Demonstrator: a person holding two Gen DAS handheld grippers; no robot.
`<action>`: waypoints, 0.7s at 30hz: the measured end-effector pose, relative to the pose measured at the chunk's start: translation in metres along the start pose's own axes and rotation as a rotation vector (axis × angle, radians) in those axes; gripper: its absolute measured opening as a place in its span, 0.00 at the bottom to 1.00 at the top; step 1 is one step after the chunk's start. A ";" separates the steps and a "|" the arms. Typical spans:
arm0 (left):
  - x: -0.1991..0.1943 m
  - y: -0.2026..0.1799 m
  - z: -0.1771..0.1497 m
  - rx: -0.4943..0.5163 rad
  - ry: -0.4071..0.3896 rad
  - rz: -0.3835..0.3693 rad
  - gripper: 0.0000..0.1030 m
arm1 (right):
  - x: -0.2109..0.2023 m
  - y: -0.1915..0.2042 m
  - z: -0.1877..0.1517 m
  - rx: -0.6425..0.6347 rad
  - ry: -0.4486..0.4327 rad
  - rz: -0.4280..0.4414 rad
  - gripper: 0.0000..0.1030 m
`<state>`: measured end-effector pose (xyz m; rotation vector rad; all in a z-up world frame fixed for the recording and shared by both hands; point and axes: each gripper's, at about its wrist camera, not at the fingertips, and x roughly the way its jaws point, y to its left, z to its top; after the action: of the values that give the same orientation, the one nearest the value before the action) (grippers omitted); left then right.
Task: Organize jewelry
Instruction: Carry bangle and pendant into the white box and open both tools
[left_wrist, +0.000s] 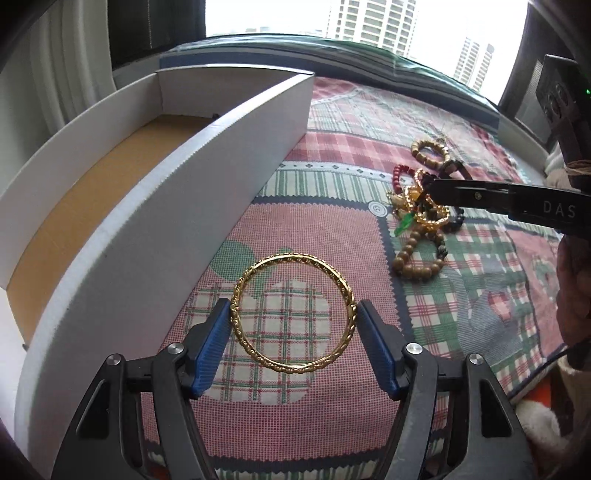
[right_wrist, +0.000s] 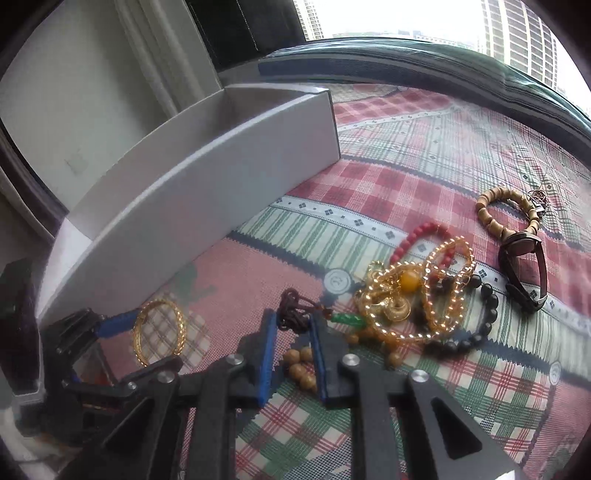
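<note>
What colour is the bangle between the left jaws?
Gold, with an engraved pattern; the bangle shows best in the left wrist view.

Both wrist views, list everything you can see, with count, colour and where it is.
gold bangle: one, gold, between the left jaws, over the quilt
white box: one, white with brown floor, left of the bangle
jewelry pile: one tangle, gold, red, black, wooden beads, green pendant, on the quilt
wooden bead bracelet: one, tan, beyond the pile
watch: one, dark, right of the pile
quilt: one, red-green plaid
left gripper: black, blue pads
right gripper: black, blue pads, at the pile's dark cord
</note>
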<state>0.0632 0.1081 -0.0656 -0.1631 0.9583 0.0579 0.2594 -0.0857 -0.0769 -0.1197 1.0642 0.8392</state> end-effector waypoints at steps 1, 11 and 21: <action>-0.011 0.003 0.004 -0.014 -0.008 -0.015 0.67 | -0.011 0.001 0.004 0.000 -0.016 0.011 0.18; -0.097 0.092 0.047 -0.147 -0.120 0.182 0.68 | -0.065 0.077 0.087 -0.115 -0.119 0.238 0.18; -0.035 0.176 0.028 -0.336 0.062 0.407 0.74 | 0.024 0.174 0.135 -0.236 -0.052 0.350 0.21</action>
<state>0.0442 0.2867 -0.0407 -0.2783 1.0277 0.5932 0.2476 0.1106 0.0242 -0.1112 0.9468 1.2777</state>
